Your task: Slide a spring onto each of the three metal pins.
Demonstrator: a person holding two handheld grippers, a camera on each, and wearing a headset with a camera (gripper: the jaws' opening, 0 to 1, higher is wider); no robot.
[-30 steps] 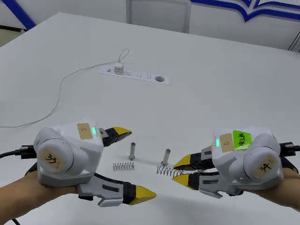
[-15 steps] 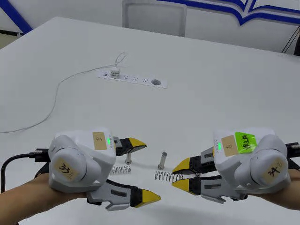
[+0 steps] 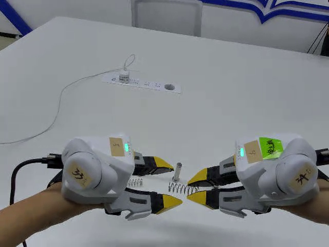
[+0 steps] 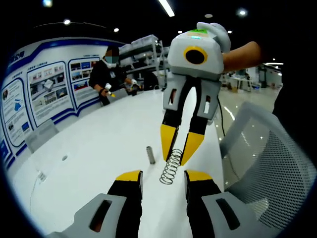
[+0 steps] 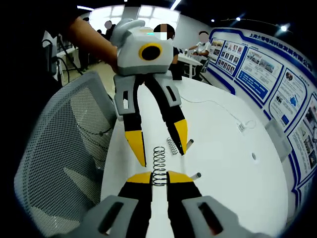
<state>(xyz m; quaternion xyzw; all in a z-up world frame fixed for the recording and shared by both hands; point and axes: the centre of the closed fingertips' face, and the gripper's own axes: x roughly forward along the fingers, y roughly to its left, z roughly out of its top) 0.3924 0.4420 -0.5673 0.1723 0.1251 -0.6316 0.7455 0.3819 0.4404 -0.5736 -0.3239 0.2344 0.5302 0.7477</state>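
Note:
My right gripper (image 3: 194,188) is shut on one end of a small wire spring (image 3: 178,188), which sticks out to the left just above the white table (image 3: 231,103). The right gripper view shows that spring (image 5: 158,166) running forward from my right gripper (image 5: 159,178). My left gripper (image 3: 168,183) faces it, open, with its yellow tips on either side of the spring's free end. In the left gripper view the spring (image 4: 171,167) lies ahead of my left gripper (image 4: 163,177). One metal pin (image 3: 178,171) stands upright just behind. A second spring (image 3: 135,181) lies partly behind the left gripper.
A white power strip (image 3: 141,83) with a plugged-in cable (image 3: 61,103) lies farther back on the table. A mesh chair (image 5: 74,134) stands off the table's near edge. People stand in the background (image 4: 111,74).
My left gripper has moved right, up to the spring's free end, and now hides the left pin. The right gripper has kept its hold on the spring. The head camera has shifted.

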